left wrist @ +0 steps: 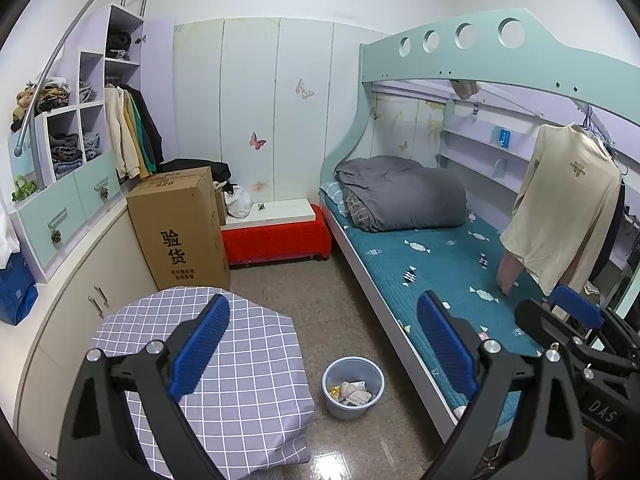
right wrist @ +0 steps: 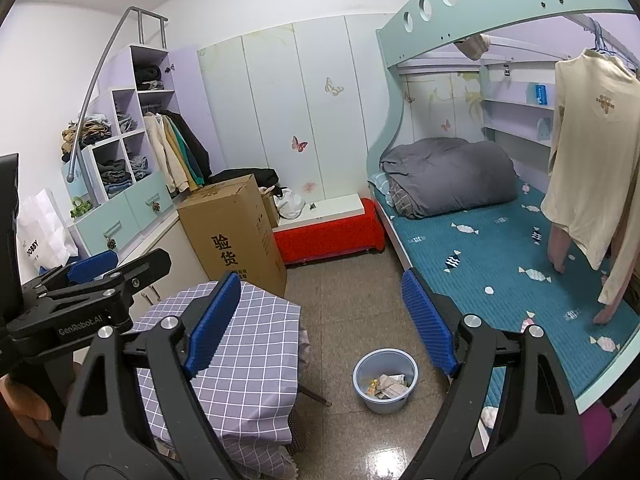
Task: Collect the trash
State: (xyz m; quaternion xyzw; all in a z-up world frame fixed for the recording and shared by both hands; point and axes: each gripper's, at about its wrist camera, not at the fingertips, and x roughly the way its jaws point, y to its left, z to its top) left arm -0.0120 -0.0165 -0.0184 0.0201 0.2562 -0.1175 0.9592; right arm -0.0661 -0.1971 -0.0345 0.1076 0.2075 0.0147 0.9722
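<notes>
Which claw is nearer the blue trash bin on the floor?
Hard to call; perhaps the right. Both claws, left and right, hover open above the bin, side by side at similar height.

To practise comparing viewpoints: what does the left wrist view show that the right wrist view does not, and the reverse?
Only the left view: a blue bag at the far left, and the right gripper from the side. Only the right view: a white paper bag, a chair leg under the checked cloth, and the left gripper from the side. Both share: the bin holding scraps, the cardboard box, the red bench and the bed.
</notes>
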